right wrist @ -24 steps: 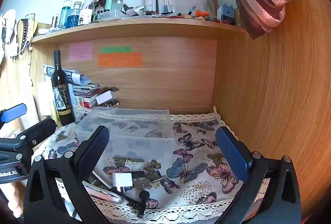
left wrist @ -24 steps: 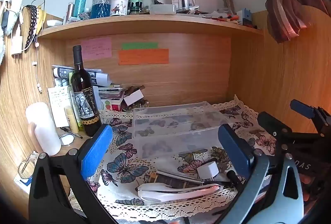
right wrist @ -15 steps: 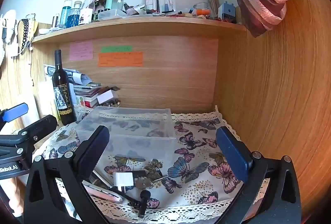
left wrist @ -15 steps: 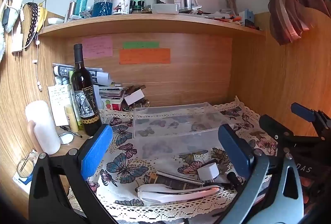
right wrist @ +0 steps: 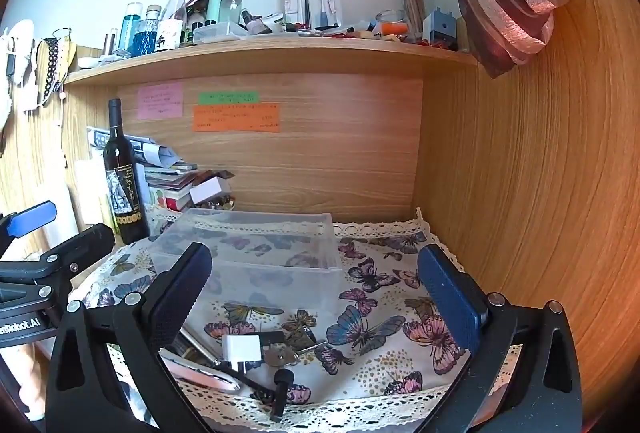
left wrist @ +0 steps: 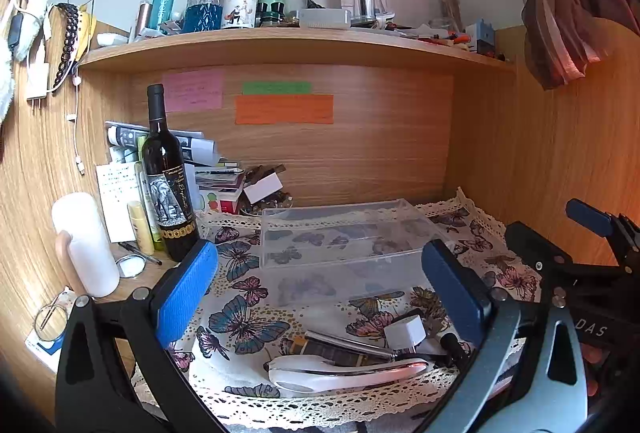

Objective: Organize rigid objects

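Both tongs are being held wide open with nothing between the pads: the left gripper (left wrist: 320,289) and the right gripper (right wrist: 316,293) are being kept above the near edge of the butterfly-print tablecloth (right wrist: 376,325), gripping nothing; the small rigid objects to be organized are lying in a loose cluster at that near edge, in front of the clear plastic organizer box (left wrist: 344,245), which is standing empty so far as can be seen; a white cube charger (right wrist: 242,347) is lying beside a bunch of keys (right wrist: 280,355), touching or nearly so, with a black screwdriver-like tool (right wrist: 280,391) just in front and a long white-and-chrome handled piece (left wrist: 340,373) lying flat to the left; the charger is being judged light, stiff and smooth-sided, best taken across two flat faces; the keys are being judged thin and slippery against the cloth, so a low pinch is probably being called for; the long pieces are best taken near mid-length to avoid tipping; the cloth is soft and lace-edged, so snagging or dragging is a risk; the scene is being framed by a wooden desk alcove, with a wine bottle (left wrist: 168,177) upright at the back left beside stacked papers, and a cluttered shelf (left wrist: 280,45) above.
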A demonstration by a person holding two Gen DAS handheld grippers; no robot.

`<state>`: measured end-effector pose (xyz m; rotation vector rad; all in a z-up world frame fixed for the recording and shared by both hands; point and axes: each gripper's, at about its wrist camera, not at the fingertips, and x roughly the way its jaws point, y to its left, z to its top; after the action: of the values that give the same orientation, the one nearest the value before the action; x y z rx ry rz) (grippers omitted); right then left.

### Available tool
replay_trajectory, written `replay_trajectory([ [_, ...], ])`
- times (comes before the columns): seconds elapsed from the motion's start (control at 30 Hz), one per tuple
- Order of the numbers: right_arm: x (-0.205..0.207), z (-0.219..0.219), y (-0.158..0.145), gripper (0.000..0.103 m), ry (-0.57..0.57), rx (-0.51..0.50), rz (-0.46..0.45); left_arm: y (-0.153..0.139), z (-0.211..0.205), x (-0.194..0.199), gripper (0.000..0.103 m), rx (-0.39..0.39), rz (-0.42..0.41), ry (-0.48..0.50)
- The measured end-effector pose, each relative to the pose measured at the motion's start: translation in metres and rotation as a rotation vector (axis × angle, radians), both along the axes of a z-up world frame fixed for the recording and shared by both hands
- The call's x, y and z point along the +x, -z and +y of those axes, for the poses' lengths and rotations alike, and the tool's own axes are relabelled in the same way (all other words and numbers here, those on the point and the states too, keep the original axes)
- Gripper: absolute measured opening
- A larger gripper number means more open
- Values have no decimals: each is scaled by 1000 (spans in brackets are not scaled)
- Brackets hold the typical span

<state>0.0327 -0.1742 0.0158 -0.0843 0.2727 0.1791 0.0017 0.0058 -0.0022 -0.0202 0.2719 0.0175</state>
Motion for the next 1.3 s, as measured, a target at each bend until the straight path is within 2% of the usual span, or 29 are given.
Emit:
replay_trajectory([
  [1.3,-8,2,-3,103,-8,2,-18,-7,-1,-1,103,-2,-11,-21],
])
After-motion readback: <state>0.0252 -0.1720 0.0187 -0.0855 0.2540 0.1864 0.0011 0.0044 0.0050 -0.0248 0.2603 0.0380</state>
